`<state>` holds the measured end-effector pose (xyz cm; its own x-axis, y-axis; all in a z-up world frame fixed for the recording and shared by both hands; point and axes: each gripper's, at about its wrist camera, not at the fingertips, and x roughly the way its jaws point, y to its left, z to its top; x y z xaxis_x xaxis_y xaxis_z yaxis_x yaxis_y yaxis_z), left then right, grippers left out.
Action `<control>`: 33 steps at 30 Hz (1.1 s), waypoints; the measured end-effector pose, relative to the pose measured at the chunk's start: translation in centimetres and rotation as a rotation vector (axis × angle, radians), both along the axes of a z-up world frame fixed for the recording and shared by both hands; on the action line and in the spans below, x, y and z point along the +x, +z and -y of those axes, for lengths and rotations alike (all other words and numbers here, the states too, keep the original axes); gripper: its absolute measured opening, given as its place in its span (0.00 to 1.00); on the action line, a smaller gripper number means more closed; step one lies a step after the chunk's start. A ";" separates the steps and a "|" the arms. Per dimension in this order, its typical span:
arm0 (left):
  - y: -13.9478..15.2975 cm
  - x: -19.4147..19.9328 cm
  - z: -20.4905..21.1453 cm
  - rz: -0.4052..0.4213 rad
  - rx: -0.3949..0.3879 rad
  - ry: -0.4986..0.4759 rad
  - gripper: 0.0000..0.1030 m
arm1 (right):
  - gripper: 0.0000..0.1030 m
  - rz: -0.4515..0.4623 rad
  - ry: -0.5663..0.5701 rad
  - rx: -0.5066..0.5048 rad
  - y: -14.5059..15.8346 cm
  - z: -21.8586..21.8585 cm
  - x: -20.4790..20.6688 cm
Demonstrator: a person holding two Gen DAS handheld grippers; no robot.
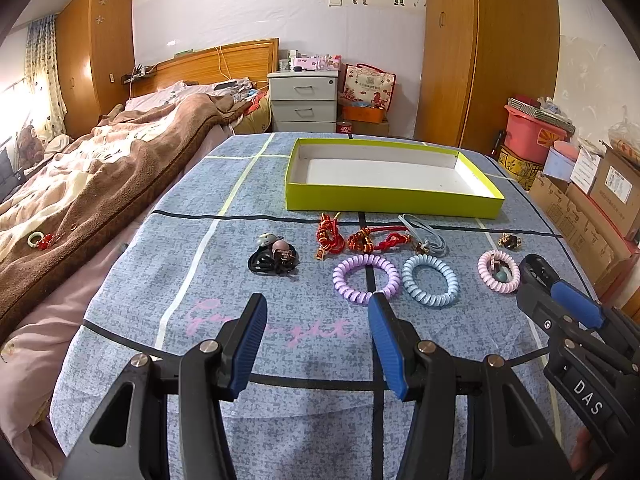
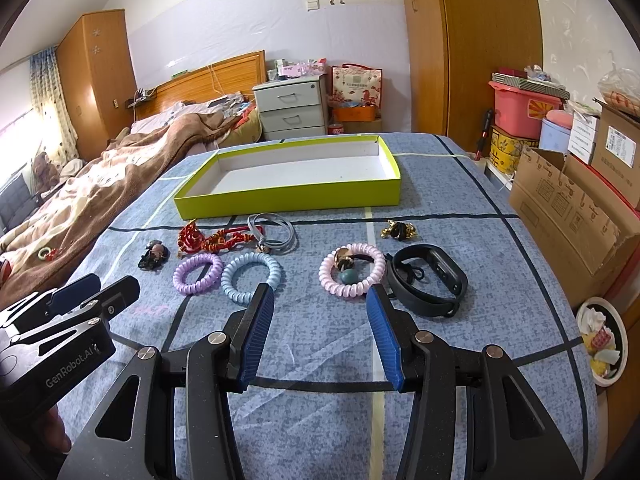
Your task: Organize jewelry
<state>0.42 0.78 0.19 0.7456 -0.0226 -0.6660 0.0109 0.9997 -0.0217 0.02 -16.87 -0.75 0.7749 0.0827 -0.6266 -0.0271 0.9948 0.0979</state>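
Both grippers, left [image 1: 318, 312] and right [image 2: 322, 304], hover with fingers spread wide, grasping nothing. Beyond them coil bands lie on the blue cloth [image 1: 224, 280]: purple [image 1: 366, 278], blue [image 1: 430, 280], pink [image 2: 352, 270]. Farther, red cords [image 1: 360, 240], perhaps bracelets, then the empty green tray [image 1: 392, 200].

Three coiled hair ties are lying on the blue bedspread [image 2: 500, 280]: one purple [image 2: 197, 273], one blue [image 2: 251, 278], one pink [image 2: 352, 270]. Two red knotted cords [image 2: 208, 240] are sitting beside one grey strap [image 2: 276, 232]. One black wristband [image 2: 430, 280], one gold-and-black clip [image 2: 398, 231] and one dark bundle of hair ties [image 2: 154, 258] are resting there too. One green box [image 2: 288, 196] is standing toward the far edge.
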 end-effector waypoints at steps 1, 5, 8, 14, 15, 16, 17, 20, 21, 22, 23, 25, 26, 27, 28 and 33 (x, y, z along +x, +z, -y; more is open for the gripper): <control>0.0 0.0 0.0 0.001 0.001 0.001 0.53 | 0.48 0.001 0.000 0.000 0.0 0.0 0.0; 0.0 -0.1 -0.1 0.001 0.000 -0.001 0.53 | 0.48 0.002 0.001 0.000 0.0 0.0 0.0; 0.0 0.0 -0.1 0.001 0.000 0.000 0.53 | 0.48 0.001 0.001 0.001 0.0 0.0 0.0; 0.0 -0.1 -0.1 -0.001 0.000 0.003 0.53 | 0.48 0.002 -0.001 0.001 0.0 0.0 -0.1; 0.1 -0.1 -0.1 -0.001 0.000 0.004 0.53 | 0.48 0.003 -0.001 0.000 0.0 0.0 -0.1; 0.1 -0.1 -0.2 -0.001 -0.002 0.003 0.53 | 0.48 0.002 0.000 0.001 -0.1 0.0 -0.1; 0.1 -0.1 -0.2 -0.001 -0.001 0.004 0.53 | 0.48 0.003 0.000 0.001 0.0 0.1 -0.1; 0.1 -0.1 -0.2 -0.002 -0.002 0.004 0.53 | 0.48 0.002 0.000 0.001 0.0 0.1 -0.1; 0.1 -0.1 -0.2 -0.002 -0.001 0.004 0.53 | 0.48 0.001 0.000 0.000 -0.1 0.0 -0.1; 0.1 -0.1 -0.3 -0.002 -0.002 0.003 0.53 | 0.48 0.002 0.001 0.001 -0.1 0.0 -0.1; 0.2 -0.1 -0.3 -0.003 -0.003 0.004 0.53 | 0.48 0.002 0.001 0.001 -0.1 0.0 -0.1; 0.2 0.0 -0.3 -0.002 -0.001 0.004 0.53 | 0.48 0.001 0.001 0.000 -0.1 0.0 -0.1; 0.2 0.0 -0.3 -0.003 -0.002 0.005 0.53 | 0.48 0.002 0.002 0.001 -0.1 0.0 -0.1; 0.2 0.0 -0.3 -0.003 -0.001 0.006 0.53 | 0.48 0.001 0.002 0.002 -0.1 0.0 -0.1; 0.2 0.1 -0.3 -0.004 0.000 0.006 0.53 | 0.48 0.001 0.001 0.003 -0.1 0.0 -0.1; 0.0 0.7 -0.7 -0.019 -0.004 0.006 0.53 | 0.48 0.001 0.001 0.007 0.0 0.3 -0.1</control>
<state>1.11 1.44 0.21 0.7330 -0.0211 -0.6799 0.0049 0.9997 -0.0258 -0.07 -17.15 -0.75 0.7754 0.0881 -0.6253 -0.0281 0.9941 0.1052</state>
